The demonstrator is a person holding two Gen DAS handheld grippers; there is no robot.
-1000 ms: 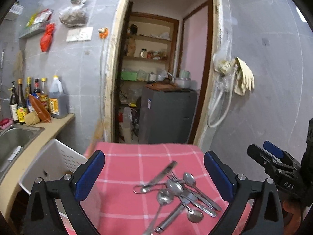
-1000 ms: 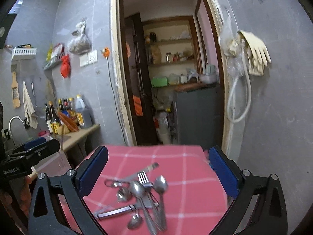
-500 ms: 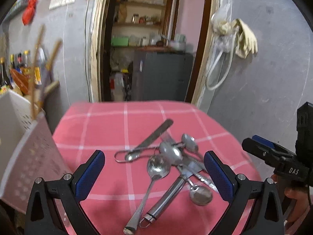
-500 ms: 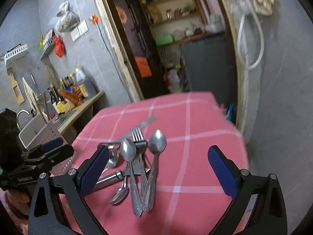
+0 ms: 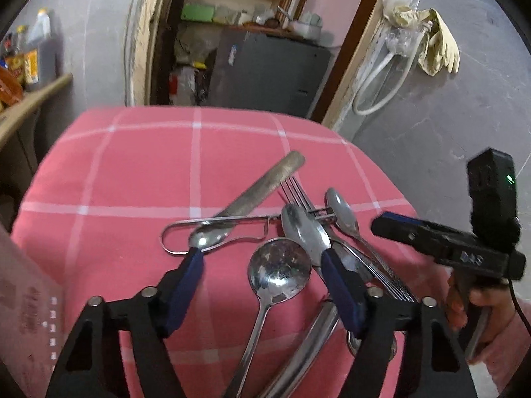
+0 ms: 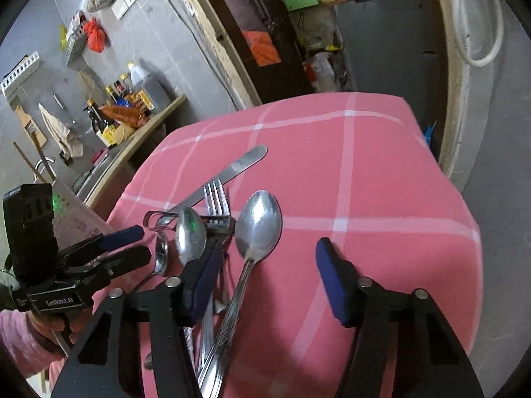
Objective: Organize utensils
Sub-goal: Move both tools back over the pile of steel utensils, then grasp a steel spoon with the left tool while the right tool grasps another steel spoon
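Observation:
A pile of steel utensils lies on the pink checked tablecloth (image 5: 132, 165): a table knife (image 5: 262, 185), a fork (image 6: 215, 199), a wire loop (image 5: 212, 229) and several spoons. My left gripper (image 5: 262, 258) hangs low over the pile. Its jaws are closing, with the round spoon bowl (image 5: 278, 272) between the blue pads, which do not press on it. My right gripper (image 6: 268, 248) is closing too. The large oval spoon (image 6: 259, 222) has its handle running between the right gripper's pads, untouched. Each gripper shows in the other's view: right gripper (image 5: 391, 222), left gripper (image 6: 132, 242).
A white perforated basket (image 5: 20, 298) stands at the table's left edge. Beyond it is a counter with bottles (image 6: 132, 99) and a sink (image 6: 96, 169). A doorway with a grey cabinet (image 5: 265, 66) lies behind the table. Gloves (image 5: 438, 46) hang on the right wall.
Both grippers have come down and tilted toward the utensil pile, which now fills the lower views. Both pairs of jaws have narrowed from wide open.

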